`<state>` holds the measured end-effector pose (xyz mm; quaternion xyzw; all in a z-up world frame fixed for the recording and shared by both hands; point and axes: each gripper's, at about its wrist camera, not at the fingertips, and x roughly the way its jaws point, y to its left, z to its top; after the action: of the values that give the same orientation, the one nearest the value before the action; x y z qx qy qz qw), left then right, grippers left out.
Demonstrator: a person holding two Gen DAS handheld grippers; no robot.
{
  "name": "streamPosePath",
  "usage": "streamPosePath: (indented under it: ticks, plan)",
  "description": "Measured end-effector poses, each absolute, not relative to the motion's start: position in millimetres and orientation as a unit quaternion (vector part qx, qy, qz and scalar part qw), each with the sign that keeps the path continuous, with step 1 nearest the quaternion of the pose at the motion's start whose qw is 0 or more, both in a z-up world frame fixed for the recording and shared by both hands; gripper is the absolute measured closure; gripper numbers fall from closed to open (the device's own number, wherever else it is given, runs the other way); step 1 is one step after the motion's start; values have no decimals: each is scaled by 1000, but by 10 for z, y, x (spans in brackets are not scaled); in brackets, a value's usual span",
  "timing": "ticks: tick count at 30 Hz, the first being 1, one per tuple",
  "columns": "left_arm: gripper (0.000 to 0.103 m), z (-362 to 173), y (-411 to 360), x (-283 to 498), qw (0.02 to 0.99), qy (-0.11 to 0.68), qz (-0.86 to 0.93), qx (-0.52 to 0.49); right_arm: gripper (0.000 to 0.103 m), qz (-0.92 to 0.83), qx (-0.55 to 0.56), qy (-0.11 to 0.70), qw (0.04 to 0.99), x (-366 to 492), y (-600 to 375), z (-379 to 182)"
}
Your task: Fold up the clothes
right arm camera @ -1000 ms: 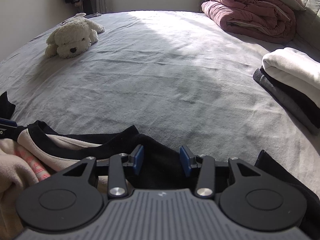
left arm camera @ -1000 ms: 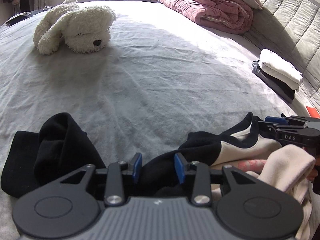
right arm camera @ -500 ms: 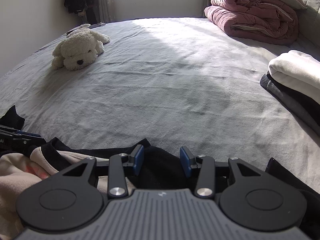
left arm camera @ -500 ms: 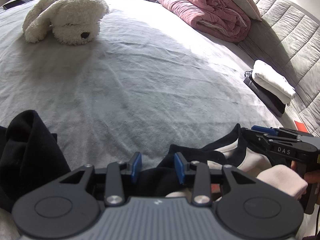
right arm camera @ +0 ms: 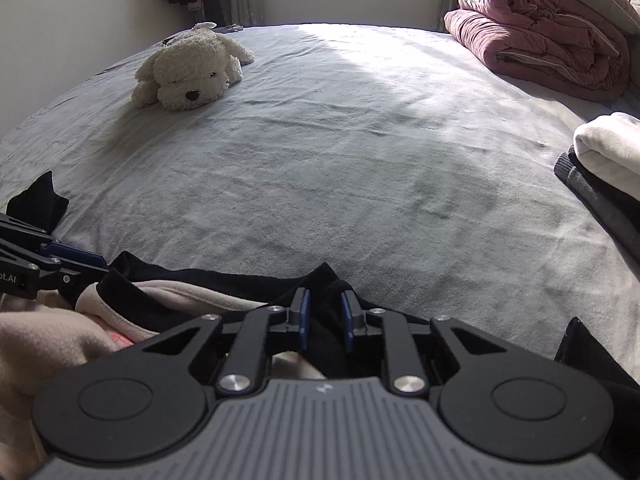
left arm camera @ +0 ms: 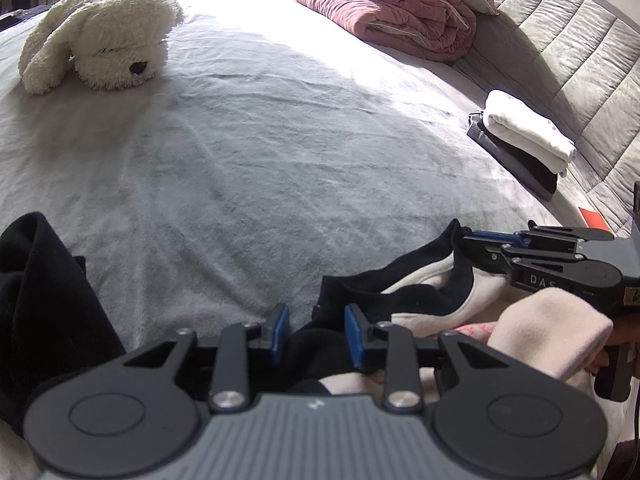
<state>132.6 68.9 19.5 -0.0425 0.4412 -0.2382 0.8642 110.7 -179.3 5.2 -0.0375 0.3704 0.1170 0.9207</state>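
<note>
the black and cream garment (left arm camera: 424,296) lies bunched on the grey bed (left arm camera: 256,152), directly under and in front of both pairs of jaws. the left gripper (left arm camera: 316,332) has its jaws parted, with black cloth lying between the blue pads (left arm camera: 279,332); i cannot tell if they press it. the right gripper (right arm camera: 323,322) has its jaws narrower, clenched on a black fold of the garment. far ahead of the jaws, to the left, rests a white plush dog (right arm camera: 188,72); to the right a stack of folded clothes (left arm camera: 524,140) and a pink duvet (right arm camera: 540,40).
</note>
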Motion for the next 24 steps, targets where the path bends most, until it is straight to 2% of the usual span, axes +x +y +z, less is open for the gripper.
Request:
streamPosePath:
  ticks: [4,11,19,24]
  plan:
    - [86,206,631,1253,877,419,-233,-34,96,97,-51,354,929,1076,-1749,99]
    - [93,263,600,1235,899,386,-204,-39,98,60,-55,304,949,1044,-1744,235]
    - [93,348,589,1303,911,368,-182,-34,100,17,-29,242,970,1053,-1808,398]
    - [87,382,591,1345,916,363,-169,-34,100,28,-19,270,962,1103,-1846,347]
